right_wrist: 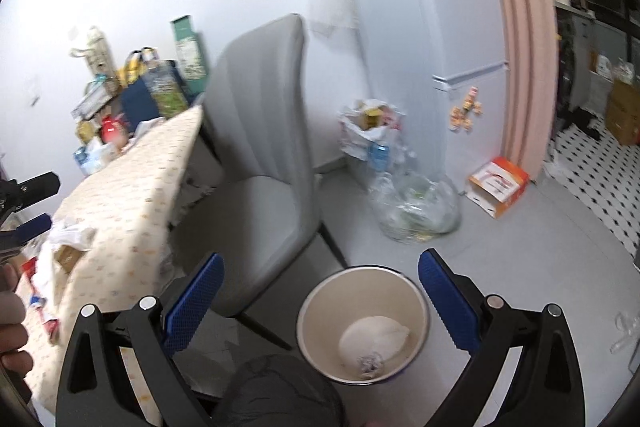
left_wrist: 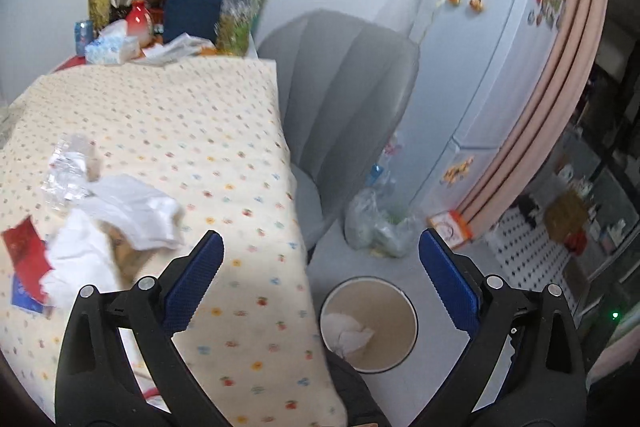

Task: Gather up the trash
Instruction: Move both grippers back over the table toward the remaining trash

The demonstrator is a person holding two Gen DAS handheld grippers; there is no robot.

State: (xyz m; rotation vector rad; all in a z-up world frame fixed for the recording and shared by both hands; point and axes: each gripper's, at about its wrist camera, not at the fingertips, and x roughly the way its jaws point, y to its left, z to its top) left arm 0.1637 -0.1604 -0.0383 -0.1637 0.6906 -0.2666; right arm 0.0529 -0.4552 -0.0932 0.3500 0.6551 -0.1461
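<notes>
Trash bin [right_wrist: 362, 323] at six o'clock holds tissue; wrappers [left_wrist: 120, 215] at nine o'clock remain on counter [left_wrist: 224, 155]; both claws spread, empty

A grey padded chair [left_wrist: 344, 99] stands pushed up against the worktop [left_wrist: 224, 131], which is covered in a cream dotted cloth. Behind it, a white fridge [left_wrist: 480, 59] dotted with magnets stands next to a pink curtain [left_wrist: 560, 75]. At the worktop's far end against the wall are a navy tote bag [left_wrist: 196, 7], a red-and-white vase [left_wrist: 138, 19] and a tissue pack [left_wrist: 110, 47].
</notes>
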